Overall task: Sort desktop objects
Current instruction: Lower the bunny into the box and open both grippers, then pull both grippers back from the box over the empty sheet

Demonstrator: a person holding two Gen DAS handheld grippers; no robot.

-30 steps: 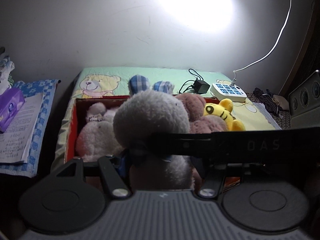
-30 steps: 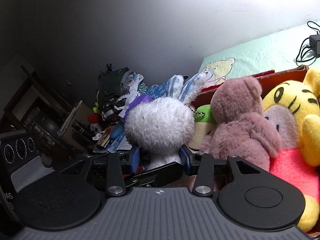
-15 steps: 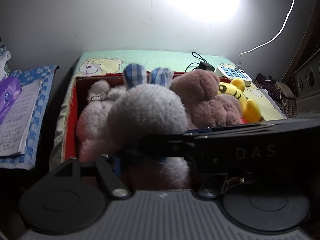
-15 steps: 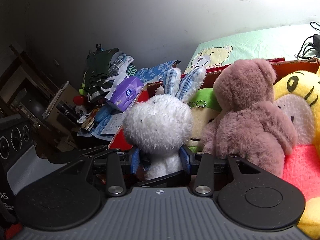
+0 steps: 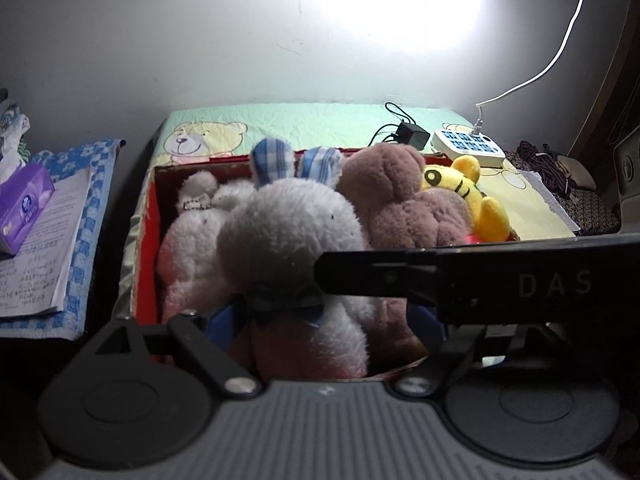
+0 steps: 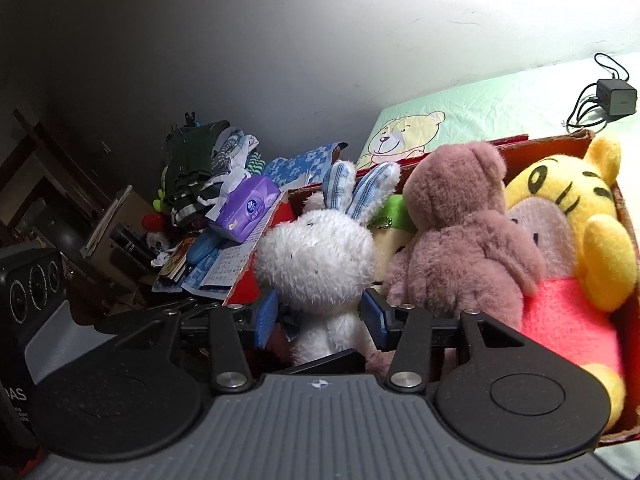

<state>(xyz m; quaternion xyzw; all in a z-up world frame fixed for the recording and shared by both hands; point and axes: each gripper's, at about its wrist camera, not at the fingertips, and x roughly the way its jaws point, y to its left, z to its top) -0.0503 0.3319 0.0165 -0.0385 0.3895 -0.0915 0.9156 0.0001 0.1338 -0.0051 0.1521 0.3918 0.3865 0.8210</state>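
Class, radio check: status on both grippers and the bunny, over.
Right gripper straddles the white bunny, grip unclear. Left gripper likewise. Bunny over the red box, brown bear crowding alongside.

Fluffy white pile on the plush rabbit (image 6: 316, 256), ears in woven blue check cloth. The brown teddy bear (image 6: 464, 240) is dense, soft fleece; the yellow tiger plush (image 6: 568, 216) is a shorter, smoother nap. Red cardboard box (image 5: 145, 240), matt, rough at its edges. Crinkled printed cotton on the green bear cloth (image 5: 312, 124). Glossy purple plastic wraps the tissue pack (image 6: 246, 210). The right gripper (image 6: 320, 316) is matt black plastic with blue pads and shiny metal screws.
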